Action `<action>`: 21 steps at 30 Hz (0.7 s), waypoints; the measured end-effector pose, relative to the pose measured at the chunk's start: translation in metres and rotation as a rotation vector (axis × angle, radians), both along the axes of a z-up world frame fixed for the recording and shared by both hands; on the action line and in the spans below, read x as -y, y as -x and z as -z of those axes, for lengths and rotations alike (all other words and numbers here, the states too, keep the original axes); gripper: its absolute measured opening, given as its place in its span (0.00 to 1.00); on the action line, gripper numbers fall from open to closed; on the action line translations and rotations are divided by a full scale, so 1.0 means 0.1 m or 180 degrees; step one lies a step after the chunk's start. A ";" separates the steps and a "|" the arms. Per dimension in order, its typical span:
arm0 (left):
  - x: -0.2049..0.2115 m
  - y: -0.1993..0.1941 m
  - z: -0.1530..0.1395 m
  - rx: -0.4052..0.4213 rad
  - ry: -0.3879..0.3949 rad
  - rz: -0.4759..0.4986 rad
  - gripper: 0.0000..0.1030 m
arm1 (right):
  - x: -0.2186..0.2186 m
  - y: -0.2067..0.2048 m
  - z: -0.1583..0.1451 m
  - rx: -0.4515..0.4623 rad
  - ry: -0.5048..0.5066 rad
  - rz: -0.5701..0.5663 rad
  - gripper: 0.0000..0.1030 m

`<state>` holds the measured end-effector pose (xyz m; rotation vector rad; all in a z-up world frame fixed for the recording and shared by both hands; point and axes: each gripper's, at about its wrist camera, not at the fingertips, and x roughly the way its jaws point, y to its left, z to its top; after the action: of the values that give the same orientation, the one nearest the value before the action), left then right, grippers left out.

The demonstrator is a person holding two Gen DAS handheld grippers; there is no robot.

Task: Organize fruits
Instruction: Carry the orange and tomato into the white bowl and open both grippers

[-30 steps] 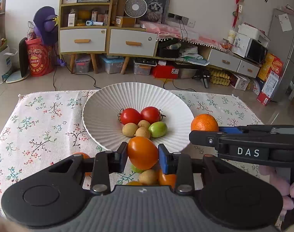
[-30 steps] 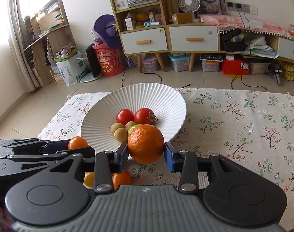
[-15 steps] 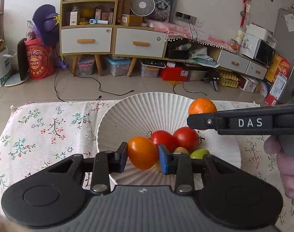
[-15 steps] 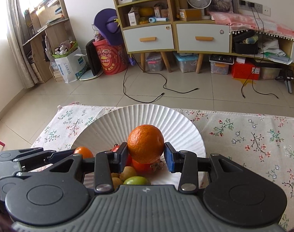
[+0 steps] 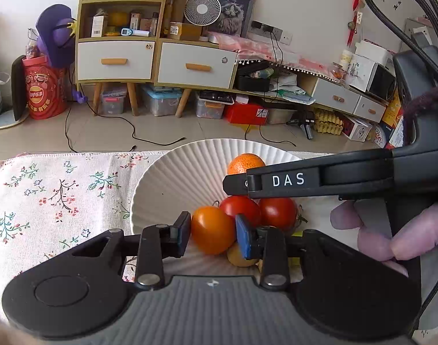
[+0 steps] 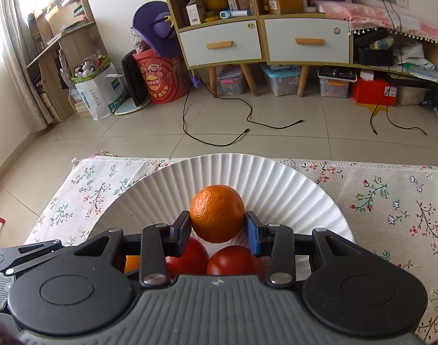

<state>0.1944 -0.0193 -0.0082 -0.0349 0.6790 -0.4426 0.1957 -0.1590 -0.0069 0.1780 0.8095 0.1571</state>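
My left gripper (image 5: pixel 213 234) is clamped on an orange tomato (image 5: pixel 212 230), held over the near side of the white plate (image 5: pixel 173 178). My right gripper (image 6: pixel 217 228) grips a mandarin (image 6: pixel 217 213) above the plate's middle, just over two red tomatoes (image 6: pixel 232 260). The plate sits on a floral cloth (image 6: pixel 391 198).

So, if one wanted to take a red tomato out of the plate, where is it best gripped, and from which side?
Probably from above, pads across the round middle of the right red tomato, the stem kept between them. It lies low in the ribbed white plate, with the other red tomato tight beside it, so a sideways approach seems blocked.
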 end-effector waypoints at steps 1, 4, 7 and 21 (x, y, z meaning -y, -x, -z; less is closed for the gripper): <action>0.00 0.01 0.00 0.0014 -0.0015 0.0004 0.26 | 0.00 0.01 0.00 -0.0002 -0.0004 0.0003 0.36; 0.02 0.01 -0.01 0.0073 -0.0102 0.0015 0.27 | 0.00 0.00 -0.02 0.0002 -0.0019 0.0019 0.38; 0.02 0.01 -0.03 0.0094 -0.0152 0.0026 0.34 | 0.02 0.02 -0.06 0.0028 -0.0047 0.0032 0.43; -0.22 0.31 -0.31 0.0108 -0.0198 -0.0075 0.71 | 0.17 0.46 -0.33 0.0154 0.0032 0.0069 0.72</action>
<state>0.1629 0.0024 0.0230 0.0234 0.6580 -0.3985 0.1499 -0.1765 0.0266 0.1728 0.7600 0.1364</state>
